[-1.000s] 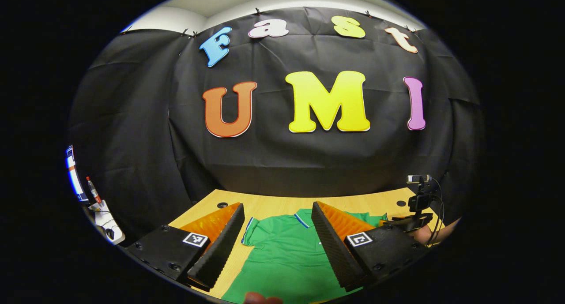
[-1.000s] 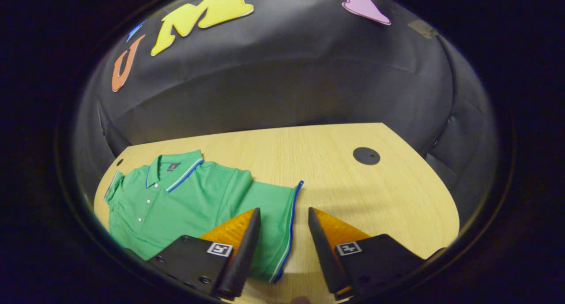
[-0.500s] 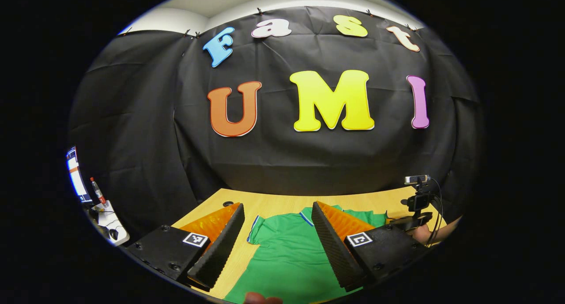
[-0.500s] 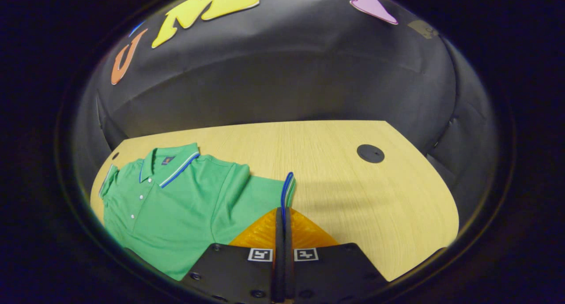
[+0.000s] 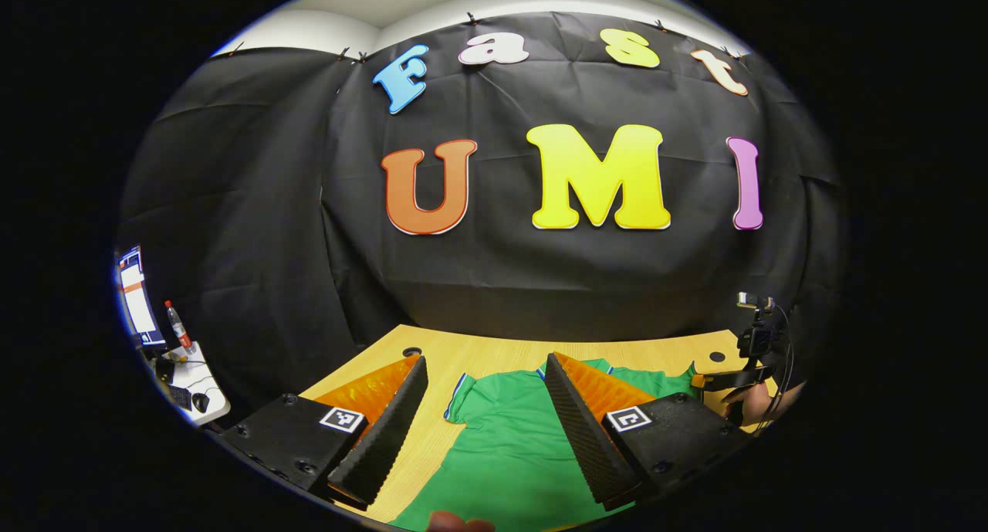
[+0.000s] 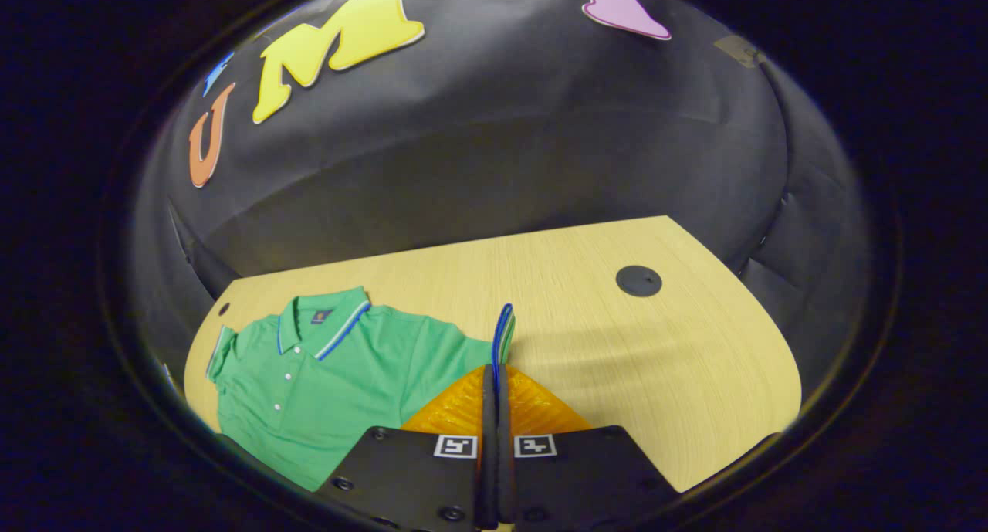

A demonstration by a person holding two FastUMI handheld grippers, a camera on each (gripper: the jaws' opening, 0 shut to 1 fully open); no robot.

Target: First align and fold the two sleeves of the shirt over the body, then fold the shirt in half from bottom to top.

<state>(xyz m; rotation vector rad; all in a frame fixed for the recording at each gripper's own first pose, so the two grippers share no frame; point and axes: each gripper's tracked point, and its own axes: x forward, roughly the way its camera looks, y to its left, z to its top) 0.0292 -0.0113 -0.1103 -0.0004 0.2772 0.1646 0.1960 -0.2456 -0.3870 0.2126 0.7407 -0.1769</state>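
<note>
A green polo shirt [image 6: 324,377] with blue and white trim lies face up on the wooden table [image 6: 602,347], collar toward the booth wall. My right gripper [image 6: 494,374] is shut on the cuff of the shirt's sleeve [image 6: 503,331], whose striped edge sticks up between the fingertips, lifted off the table. In the left gripper view the same shirt [image 5: 509,447] lies below my left gripper [image 5: 482,370], which hangs open above its body with nothing between the fingers. The right gripper [image 5: 714,379] and the hand holding it appear far right there.
Round cable holes [image 6: 638,280] mark the table's far corners. A side desk with a bottle [image 5: 179,327] and a screen stands far left, off the table. Bare wood stretches right of the shirt.
My right gripper closed on the sleeve cuff half a second ago and has since raised it slightly, drawing the sleeve in. The left gripper stays open and has drifted a little left.
</note>
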